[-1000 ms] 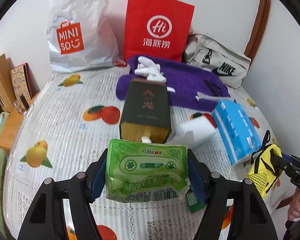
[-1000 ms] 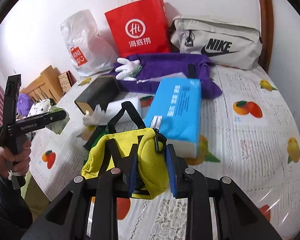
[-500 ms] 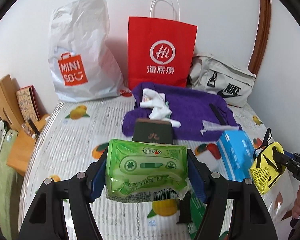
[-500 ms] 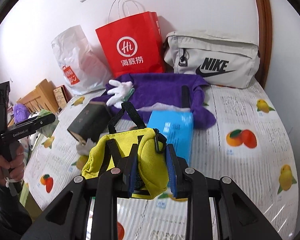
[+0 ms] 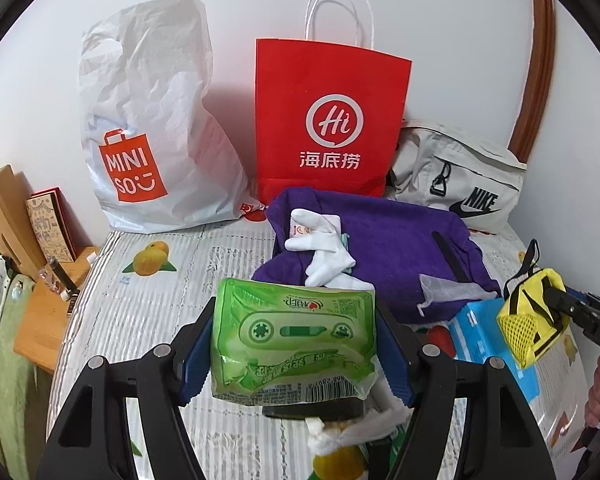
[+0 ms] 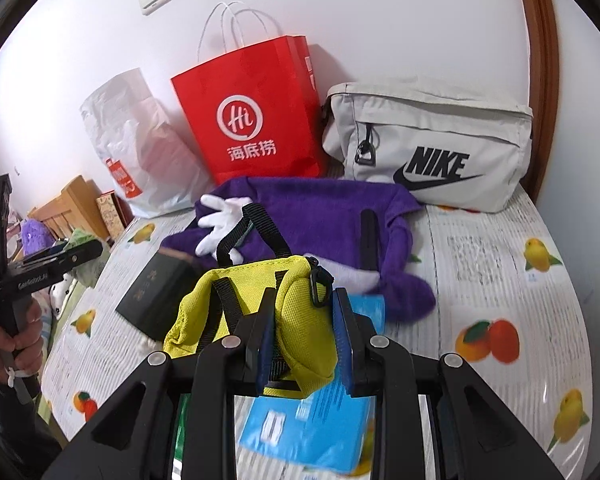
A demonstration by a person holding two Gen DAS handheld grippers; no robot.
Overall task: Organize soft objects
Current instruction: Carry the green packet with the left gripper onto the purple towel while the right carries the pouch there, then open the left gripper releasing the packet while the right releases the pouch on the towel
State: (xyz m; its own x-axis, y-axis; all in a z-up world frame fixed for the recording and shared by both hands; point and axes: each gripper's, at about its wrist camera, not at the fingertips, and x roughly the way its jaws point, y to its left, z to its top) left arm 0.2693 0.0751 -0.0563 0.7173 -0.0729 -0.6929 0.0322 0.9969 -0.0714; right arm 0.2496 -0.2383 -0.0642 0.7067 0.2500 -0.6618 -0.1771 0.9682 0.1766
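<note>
The left gripper point(image 5: 294, 350) has its jaws clamped across the short ends of a soft green plastic tissue pack printed with a cassette point(image 5: 294, 340), so the pack rides flat and level, lifted clear of the fruit-printed plastic tablecloth point(image 5: 180, 276). The right gripper point(image 6: 304, 346) pinches a bright yellow fabric pouch with black straps point(image 6: 260, 308) by one bulging end; the rest droops toward 9 o'clock, which suits a limp bag carried rather than supported.

Both loads point toward 12 o'clock, where three open containers lean against the wall, probably the sorting targets: a white crinkled Miniso plastic bag point(image 5: 148, 120) at 11 o'clock in the left wrist view, a red paper shopping bag with white handles point(image 5: 332, 120) at 12, and a pale grey Nike waist bag point(image 5: 460, 176) at 1.

A rumpled purple towel point(image 5: 388, 240) lies before the red bag with a white cotton glove point(image 5: 320, 248) on top. Below the pouch sits a light blue tissue pack point(image 6: 312, 420), and at 9 o'clock a dark rectangular box point(image 6: 156, 292), though what it contains is unclear.
</note>
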